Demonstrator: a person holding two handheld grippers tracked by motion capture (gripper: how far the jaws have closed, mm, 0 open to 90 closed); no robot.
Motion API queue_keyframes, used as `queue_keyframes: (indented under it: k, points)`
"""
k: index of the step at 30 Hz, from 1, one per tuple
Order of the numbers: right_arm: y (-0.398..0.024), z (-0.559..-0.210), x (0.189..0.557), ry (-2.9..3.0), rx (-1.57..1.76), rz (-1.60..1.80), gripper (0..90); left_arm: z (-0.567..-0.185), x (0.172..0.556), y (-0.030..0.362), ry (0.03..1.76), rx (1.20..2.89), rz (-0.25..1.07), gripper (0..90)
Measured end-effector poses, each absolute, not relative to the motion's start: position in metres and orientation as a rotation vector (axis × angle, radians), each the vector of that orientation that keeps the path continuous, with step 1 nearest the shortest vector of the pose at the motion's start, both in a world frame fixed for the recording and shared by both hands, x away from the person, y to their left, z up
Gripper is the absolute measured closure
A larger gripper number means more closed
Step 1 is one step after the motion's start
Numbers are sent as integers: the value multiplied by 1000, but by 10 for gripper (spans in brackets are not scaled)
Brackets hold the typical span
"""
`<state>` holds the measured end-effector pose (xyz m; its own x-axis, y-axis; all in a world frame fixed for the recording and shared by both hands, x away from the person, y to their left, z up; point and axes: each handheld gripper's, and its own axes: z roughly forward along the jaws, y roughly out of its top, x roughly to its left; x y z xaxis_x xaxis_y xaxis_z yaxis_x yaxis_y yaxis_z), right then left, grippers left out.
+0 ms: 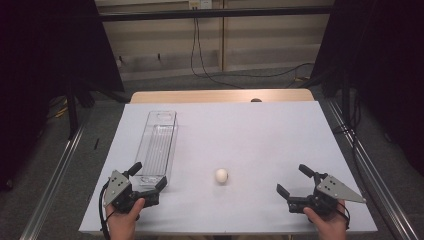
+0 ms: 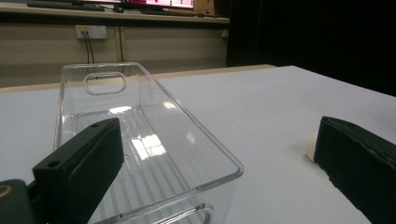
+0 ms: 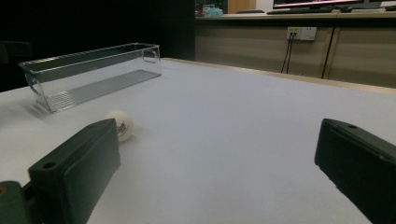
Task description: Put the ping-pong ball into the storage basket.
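White sheet covers the worktop point(image 1: 260, 130) in the high view, with a strip of bare wood along the far edge. A clear plastic bin point(image 1: 159, 146) lies lengthwise on the left half, running from mid-table back toward the far edge, nothing inside it. A white ping-pong ball point(image 1: 221, 175) sits on the sheet near the front edge, roughly centred, well apart from the bin's near end. The left gripper point(image 1: 148, 175) is down at the front left corner, jaws spread wide with the bin's near end right between or just behind them; whether they touch it I can't tell from up here. The right gripper point(image 1: 294, 178) sits near the front right corner, jaws also wide apart and holding nothing. Loads of bare sheet across the right half and toward the far edge.

Left gripper view: the bin point(image 2: 140, 140) up close, ribbed floor and a handle cutout at its far end, stuff the high view barely hints at. Its near rim sits between the two spread jaws, and I don't see either one pressing on it. A sliver of the ball point(image 2: 310, 145) peeks out beside the right-hand jaw.

Right gripper view: the ball point(image 3: 121, 125) shows printed lettering, sitting just past the left-hand jaw and not gripped. The bin point(image 3: 93, 74) is farther back. Open sheet ahead between the wide jaws.
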<state>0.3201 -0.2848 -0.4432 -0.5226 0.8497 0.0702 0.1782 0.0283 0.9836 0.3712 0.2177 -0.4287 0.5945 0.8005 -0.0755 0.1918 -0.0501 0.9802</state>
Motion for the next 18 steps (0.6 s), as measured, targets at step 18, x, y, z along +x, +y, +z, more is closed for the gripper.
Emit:
queue_keyframes:
  k: [18]
  points:
    - [-291, -444, 320, 1739, 1066, 1556, 0, -426, 372, 211, 858, 1581, 586, 15]
